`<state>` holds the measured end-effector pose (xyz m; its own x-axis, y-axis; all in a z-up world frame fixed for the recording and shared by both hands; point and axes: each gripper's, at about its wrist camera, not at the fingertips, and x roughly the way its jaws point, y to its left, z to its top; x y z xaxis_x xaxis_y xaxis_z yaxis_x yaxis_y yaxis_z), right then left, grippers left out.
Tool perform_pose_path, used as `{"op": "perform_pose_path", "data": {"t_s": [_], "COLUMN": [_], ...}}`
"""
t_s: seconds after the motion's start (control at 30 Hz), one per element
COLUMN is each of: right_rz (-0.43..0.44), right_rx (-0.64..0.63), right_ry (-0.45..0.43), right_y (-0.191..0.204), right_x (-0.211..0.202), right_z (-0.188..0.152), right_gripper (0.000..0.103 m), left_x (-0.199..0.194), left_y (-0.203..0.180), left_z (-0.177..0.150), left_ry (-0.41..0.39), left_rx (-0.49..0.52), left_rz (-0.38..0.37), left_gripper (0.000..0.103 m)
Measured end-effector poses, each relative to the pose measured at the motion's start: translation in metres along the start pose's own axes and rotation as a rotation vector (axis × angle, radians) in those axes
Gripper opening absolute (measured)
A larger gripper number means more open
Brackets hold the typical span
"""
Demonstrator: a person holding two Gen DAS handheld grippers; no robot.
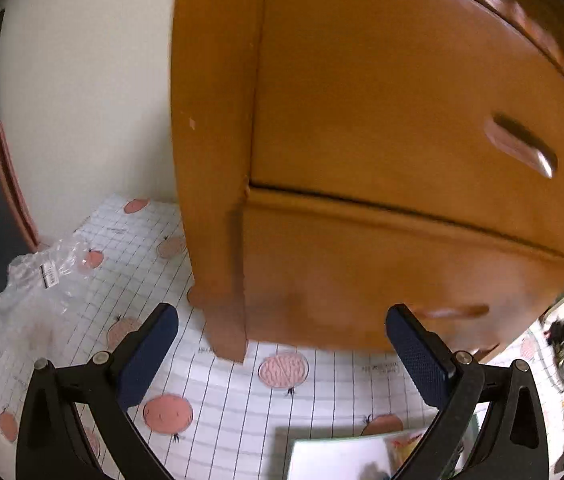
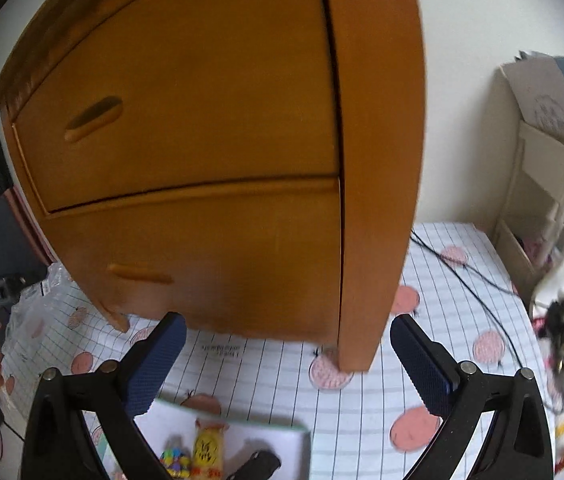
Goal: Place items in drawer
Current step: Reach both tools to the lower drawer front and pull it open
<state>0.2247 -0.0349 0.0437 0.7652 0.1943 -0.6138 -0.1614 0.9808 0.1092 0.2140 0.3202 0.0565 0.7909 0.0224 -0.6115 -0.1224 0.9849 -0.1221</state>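
Both grippers faced the closed drawer (image 1: 402,92), fingers wide apart, holding nothing.
Right view alone showed tray (image 2: 273,436) snacks (image 2: 207,450) on bench (image 2: 382,392); left view showed plastic bag (image 1: 37,284).

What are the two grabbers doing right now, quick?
Left gripper: open, holding nothing.
Right gripper: open, holding nothing.

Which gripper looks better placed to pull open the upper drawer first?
Probably the left gripper: open and empty, squarely facing the shut upper drawer, whose handle is clearly in view. The right gripper, also open, is centred lower, above the tray of items.
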Motion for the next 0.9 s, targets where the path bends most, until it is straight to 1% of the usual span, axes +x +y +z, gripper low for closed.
{"op": "perform_pose_path", "data": {"t_s": [0.1,0.17,0.23,0.4,0.47,0.63,0.73,0.9], "right_rz": [0.016,0.028,0.041,0.03,0.041,0.064,0.063,0.092], "right_rx": [0.004,0.0,-0.019,-0.093,-0.095,-0.115,-0.137,-0.151], "right_ry": [-0.002,-0.005,-0.006,0.006,0.012,0.019,0.025,0.036], "right_y": [-0.006,-0.009,-0.009,0.0,0.0,0.005,0.008,0.013], "right_x": [0.009,0.014,0.017,0.029,0.031,0.036,0.039,0.043], "right_z": [0.012,0.019,0.024,0.034,0.036,0.042,0.042,0.04], "right_gripper": [0.103,0.103,0.103,0.103,0.103,0.103,0.103,0.103], "left_x": [0.003,0.005,0.011,0.022,0.025,0.026,0.026,0.037], "left_y": [0.011,0.014,0.011,0.0,-0.003,-0.01,-0.013,-0.011], "left_z": [0.011,0.02,0.027,0.036,0.037,0.042,0.044,0.05], "left_ry": [-0.007,-0.009,0.018,0.042,0.05,0.069,0.074,0.09], "left_rx": [-0.021,-0.01,0.008,0.063,0.075,0.107,0.12,0.129], "left_rz": [-0.069,-0.114,-0.169,-0.186,-0.2,-0.193,-0.2,-0.197], "left_gripper": [0.103,0.103,0.103,0.103,0.103,0.103,0.103,0.103]}}
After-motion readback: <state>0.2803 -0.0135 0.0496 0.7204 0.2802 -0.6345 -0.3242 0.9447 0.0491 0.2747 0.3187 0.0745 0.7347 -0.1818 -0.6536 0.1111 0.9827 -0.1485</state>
